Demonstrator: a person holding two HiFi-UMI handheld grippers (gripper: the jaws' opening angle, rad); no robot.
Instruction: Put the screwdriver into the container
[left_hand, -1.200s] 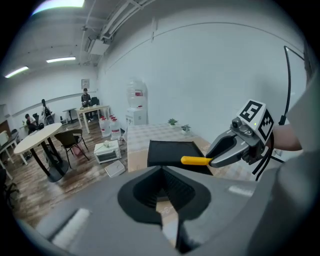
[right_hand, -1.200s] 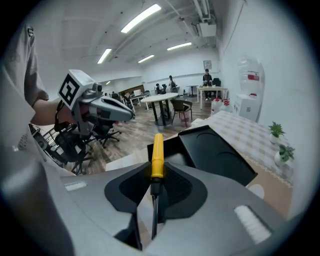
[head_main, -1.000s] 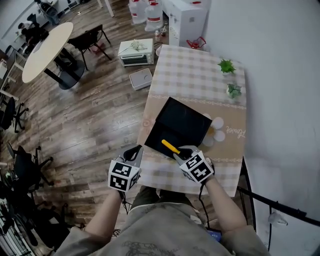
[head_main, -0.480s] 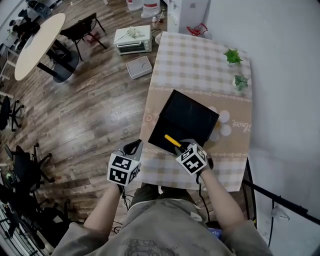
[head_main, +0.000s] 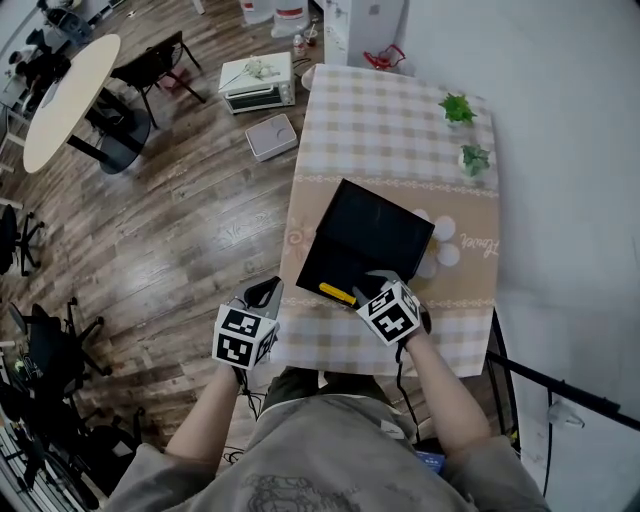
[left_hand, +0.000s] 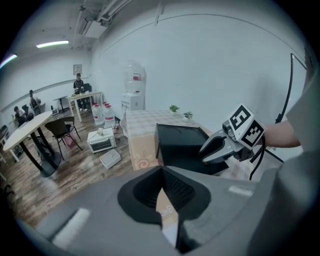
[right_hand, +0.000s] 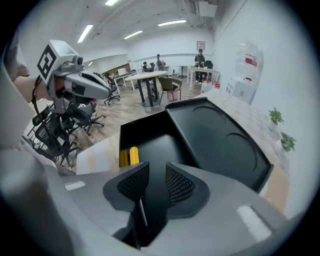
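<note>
Screwdriver down: the yellow-handled screwdriver (head_main: 336, 292) now lies inside the black container (head_main: 375, 235), tucked along its near wall toward the near-left corner. A second ago the handle was slanted up over that same corner, carried by the right gripper (head_main: 368, 285). It has since dropped and levelled out.

The right gripper's own view shows its jaws standing apart over the container's floor. A sliver of the metal shaft shows low in the gap between them, and neither pad appears to press on it. That reads as a release, so the placing looks done in all but the withdrawal.

The left gripper (head_main: 268, 292) hangs off the container's left side, out past the edge of the checked table (head_main: 400, 130). Its jaws are drawn together on nothing and it plays no part in the drop.

Much of the tool is out of sight. From the head view the right gripper's marker cube covers the shaft and tip. In the right gripper view the right gripper (right_hand: 157, 172) hides most of the shaft, leaving only the screwdriver (right_hand: 134, 156) handle's end clear. A second yellow bar sits just beside that handle end, possibly a reflection in the glossy wall, and the frames do not settle it. It is also hard to tell whether the handle rests flat on the floor or leans on the near wall.

Two small plants (head_main: 457, 107) stand at the table's far side, well beyond the container
</note>
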